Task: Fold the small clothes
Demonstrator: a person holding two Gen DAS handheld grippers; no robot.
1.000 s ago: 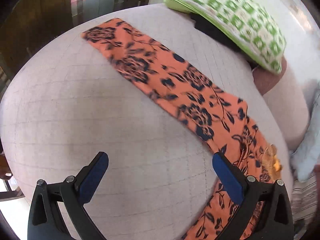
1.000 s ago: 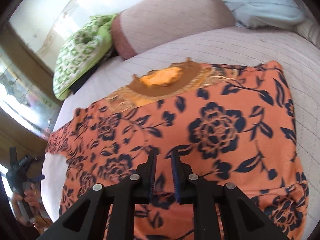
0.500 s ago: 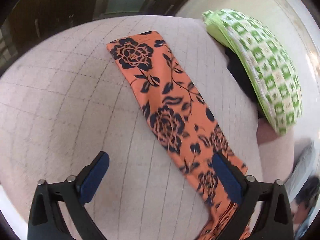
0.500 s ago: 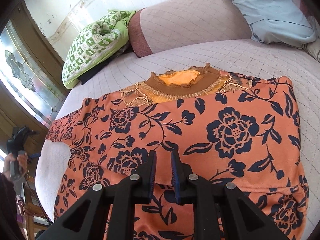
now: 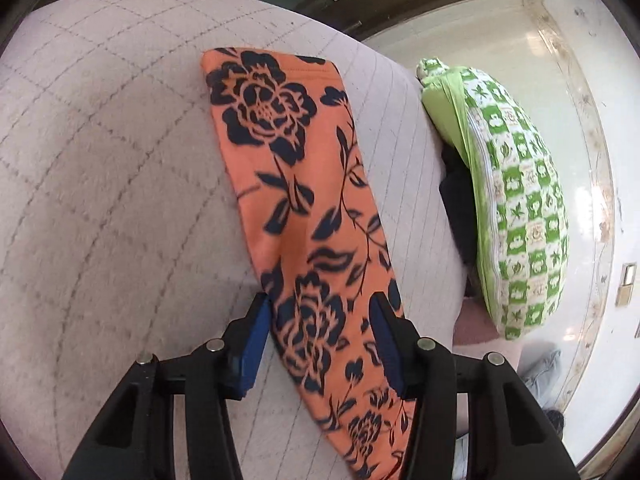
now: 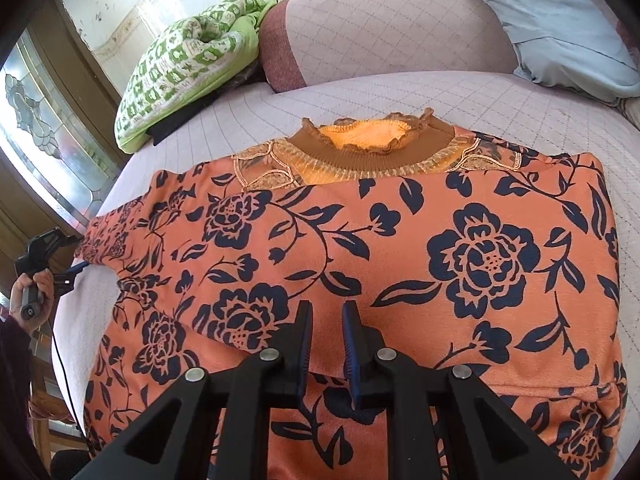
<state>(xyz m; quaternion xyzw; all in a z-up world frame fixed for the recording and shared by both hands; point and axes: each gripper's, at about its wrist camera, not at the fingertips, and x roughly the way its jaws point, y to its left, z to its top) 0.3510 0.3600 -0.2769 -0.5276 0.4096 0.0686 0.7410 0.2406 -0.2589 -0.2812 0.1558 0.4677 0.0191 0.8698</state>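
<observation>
Left wrist view: the left tool (image 5: 320, 320) sits low over a quilted bed (image 5: 100, 180), its blue-padded fingers part open and straddling the sleeve (image 5: 296, 208) of an orange top printed with dark flowers; the pads stand at either edge of the sleeve without pinching it. The sleeve lies flat, its cuff at the far end. To the right, a green-and-white quilt (image 5: 516, 216) is bundled at the bed's edge over something dark, and beyond it a pale wall. No writing or label can be read in either view. The right wrist view shows what the other cannot: at far left the person's hand (image 6: 30, 292) gripping the left tool's handle at the sleeve's end, then the whole top (image 6: 360, 264) spread on the bed, its brown ribbed collar (image 6: 372, 152) at the far side. The right tool (image 6: 325, 344) hovers over the lower body of the top, its fingers nearly together with a narrow gap and nothing held. Behind lie a pink bolster (image 6: 380, 28) and, at far right, a pale blue pillow (image 6: 560, 20).
</observation>
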